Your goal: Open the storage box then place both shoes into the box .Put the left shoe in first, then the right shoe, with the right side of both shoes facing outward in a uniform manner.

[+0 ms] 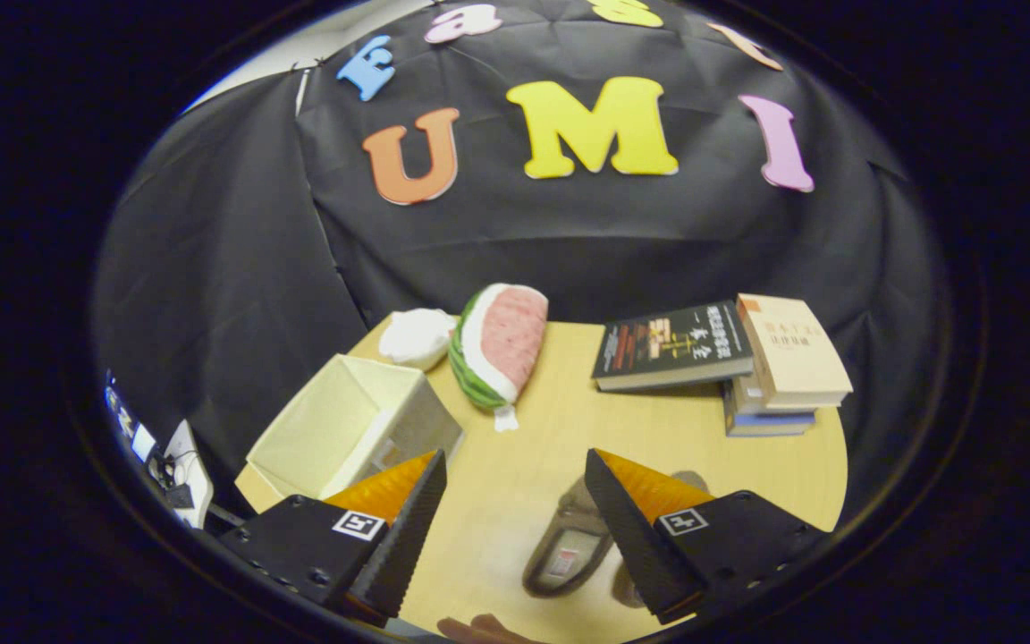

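A: Storage box [350, 429] sits just ahead of the left finger, top open, nothing inside. One shoe [569, 546] lies between the fingers, partly under the right one.

B: Gripper [515, 510]?

A: Fingers spread apart, holding nothing. I'd lower over the shoe's side wall, squeeze squarely, check it's the left.

B: Surroundings?

A: Watermelon plush [497, 344] and books [721, 358] beyond.

I see the cream storage box [350, 429] lying open on the surface's left, beside my left finger; a grey-brown shoe [569, 550] lies between my fingers.
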Demonstrator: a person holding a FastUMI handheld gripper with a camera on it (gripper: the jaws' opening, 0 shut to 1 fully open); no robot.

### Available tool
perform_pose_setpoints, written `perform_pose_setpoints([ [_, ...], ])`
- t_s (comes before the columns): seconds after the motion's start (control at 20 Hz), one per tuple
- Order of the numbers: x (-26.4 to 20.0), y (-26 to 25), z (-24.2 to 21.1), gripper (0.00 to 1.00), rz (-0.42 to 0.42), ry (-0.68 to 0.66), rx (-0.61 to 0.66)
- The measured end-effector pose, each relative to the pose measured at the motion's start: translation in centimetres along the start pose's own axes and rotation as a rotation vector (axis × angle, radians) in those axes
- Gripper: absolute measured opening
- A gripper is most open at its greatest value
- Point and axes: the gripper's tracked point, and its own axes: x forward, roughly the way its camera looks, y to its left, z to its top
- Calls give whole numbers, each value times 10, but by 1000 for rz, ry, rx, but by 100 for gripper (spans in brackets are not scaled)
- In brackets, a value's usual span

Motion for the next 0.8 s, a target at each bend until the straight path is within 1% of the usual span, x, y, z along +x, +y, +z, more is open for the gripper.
perform_pose_setpoints([
  [0.05, 8, -14, -22, 95, -23, 40, 23],
  [0.2, 29, -40, -67, 95, -86, 130, 54],
  [0.3, 41, -57, -93, 93, -131, 183, 64],
  [0.35, 45, -63, -104, 89, -142, 210, 78],
  [0.4, 53, -64, -110, 89, -146, 226, 93],
  [0.5, 61, -71, -115, 82, -168, 248, 128],
  [0.6, 68, -77, -119, 70, -195, 270, 142],
  [0.7, 73, -77, -130, 52, -206, 317, 133],
  [0.8, 76, -80, -143, 46, -234, 366, 136],
])
